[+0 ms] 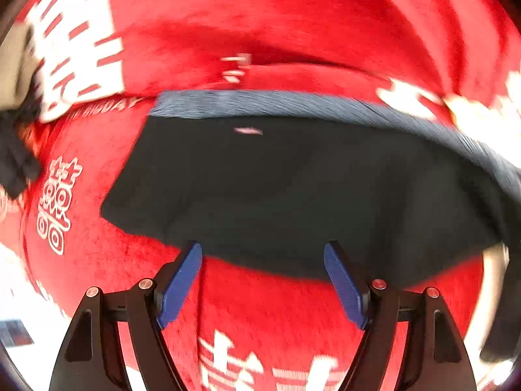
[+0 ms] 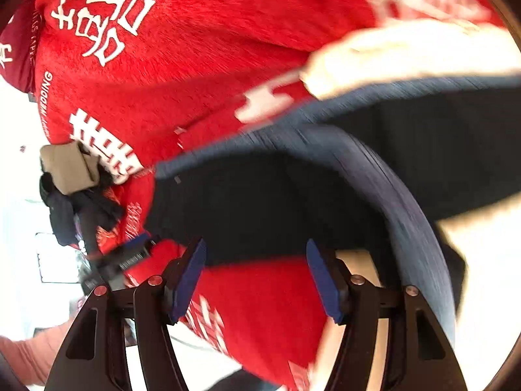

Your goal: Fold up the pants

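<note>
Left gripper (image 1: 263,254): jaws wide apart, nothing between them.
Right gripper (image 2: 256,251): also spread wide, holding nothing.
Pants (image 1: 293,189): dark, flat on the red cloth (image 1: 276,26), just ahead of both grippers.
Writing: white characters; "WEDDING" readable in right view.
Right view only: tan bundle (image 2: 70,166), dark clothes (image 2: 81,211), pink sleeve (image 2: 29,355).

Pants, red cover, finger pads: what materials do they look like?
Pants: dark matte fabric with a greyer ribbed waistband, probably a soft knit; blur hides the weave.
Red cover: fuzzy, napped cloth with white printed characters, fleece-like by its brushed streaks.
Finger pads: smooth blue, likely rubber or plastic, on black rigid fingers.
</note>
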`<state>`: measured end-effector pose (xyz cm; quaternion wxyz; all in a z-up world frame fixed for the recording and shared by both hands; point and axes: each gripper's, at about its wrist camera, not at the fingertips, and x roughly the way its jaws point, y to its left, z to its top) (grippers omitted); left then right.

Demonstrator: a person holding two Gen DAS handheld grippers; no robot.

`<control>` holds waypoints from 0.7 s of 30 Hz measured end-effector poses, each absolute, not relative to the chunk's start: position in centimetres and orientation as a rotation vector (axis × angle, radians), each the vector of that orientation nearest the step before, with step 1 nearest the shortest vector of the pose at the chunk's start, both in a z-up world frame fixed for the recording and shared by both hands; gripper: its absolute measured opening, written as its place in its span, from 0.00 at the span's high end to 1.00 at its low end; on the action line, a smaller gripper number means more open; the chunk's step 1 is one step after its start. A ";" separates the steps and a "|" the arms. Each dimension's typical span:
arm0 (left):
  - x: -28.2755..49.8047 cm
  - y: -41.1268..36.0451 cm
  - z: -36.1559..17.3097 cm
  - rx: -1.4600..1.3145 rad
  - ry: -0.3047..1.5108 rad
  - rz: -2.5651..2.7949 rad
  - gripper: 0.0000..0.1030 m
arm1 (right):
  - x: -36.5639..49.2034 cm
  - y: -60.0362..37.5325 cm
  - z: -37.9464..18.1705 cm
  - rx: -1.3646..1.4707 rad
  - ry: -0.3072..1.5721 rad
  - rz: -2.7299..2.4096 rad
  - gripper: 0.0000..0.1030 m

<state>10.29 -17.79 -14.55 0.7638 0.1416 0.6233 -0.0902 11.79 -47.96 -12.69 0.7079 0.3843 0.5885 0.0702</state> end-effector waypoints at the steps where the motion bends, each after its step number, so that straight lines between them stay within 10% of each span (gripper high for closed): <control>1: 9.6 -18.3 -14.5 0.340 1.362 -0.213 0.24 | 10.2 -48.1 -12.4 0.857 1.311 0.136 0.34; 21: -0.6 -28.5 -12.7 0.529 1.323 -0.649 0.24 | -13.1 -47.3 -10.4 1.078 1.266 -0.383 0.33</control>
